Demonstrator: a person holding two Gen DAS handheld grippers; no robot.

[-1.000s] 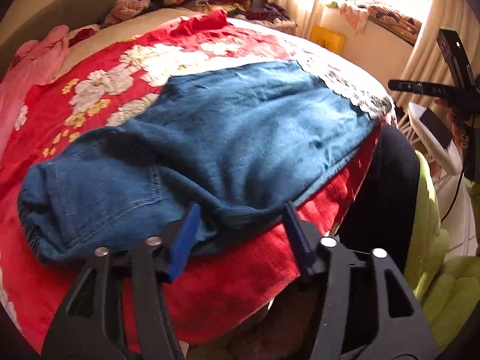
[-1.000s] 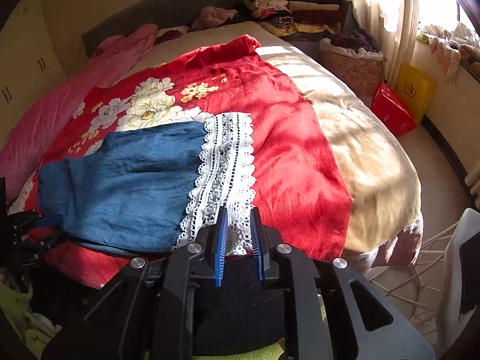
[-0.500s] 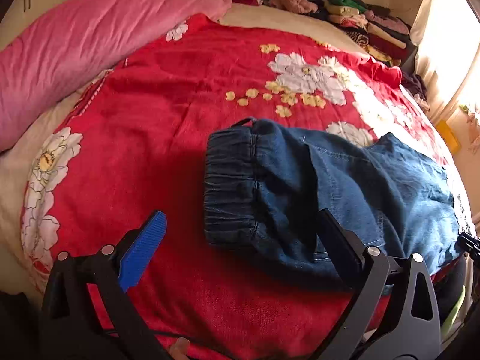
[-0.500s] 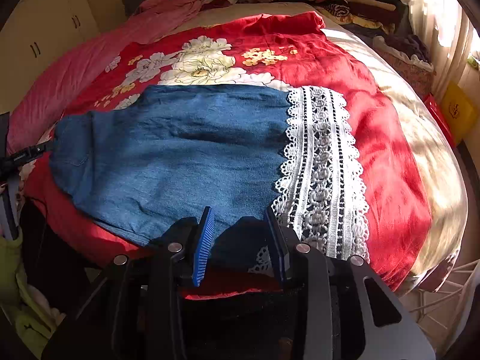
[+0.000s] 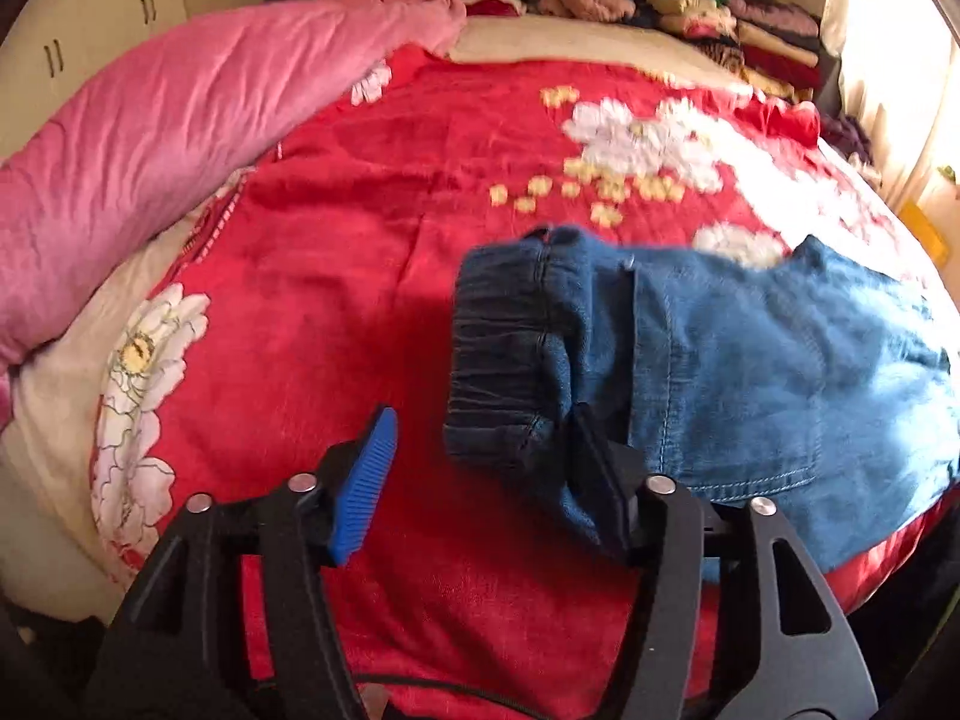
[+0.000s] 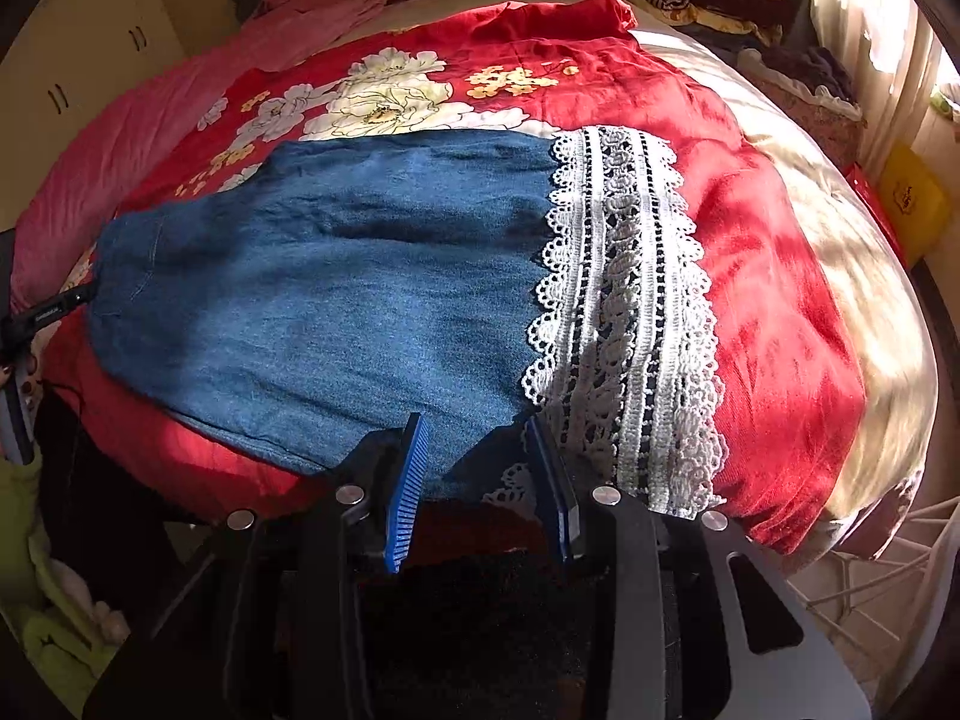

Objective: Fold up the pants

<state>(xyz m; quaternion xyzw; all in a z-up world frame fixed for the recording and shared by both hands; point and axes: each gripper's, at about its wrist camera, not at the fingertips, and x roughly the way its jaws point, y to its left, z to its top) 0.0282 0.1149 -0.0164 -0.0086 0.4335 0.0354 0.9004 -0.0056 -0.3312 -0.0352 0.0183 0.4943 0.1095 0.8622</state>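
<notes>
Blue denim pants [image 6: 336, 294] with a white lace hem band [image 6: 624, 312] lie flat across the red floral blanket. In the left wrist view the dark elastic waistband [image 5: 504, 360] lies right in front of my left gripper [image 5: 480, 474]. That gripper is open, its jaws astride the near waistband corner, and the right finger [image 5: 600, 492] touches the denim. My right gripper [image 6: 480, 468] is open at the near edge of the pants [image 5: 750, 372], beside the lace band, with cloth between its fingertips.
The red blanket [image 5: 372, 228] covers the bed. A pink quilt [image 5: 150, 156] lies along the left. Folded clothes [image 5: 732, 24] are stacked at the headboard. A yellow bag [image 6: 912, 198] stands by the wall on the right. A white rack [image 6: 870, 570] stands at the bed's near right corner.
My left gripper swung from the middle of the pants to the waistband end and opened wider. My right gripper moved in to the hem edge and opened.
</notes>
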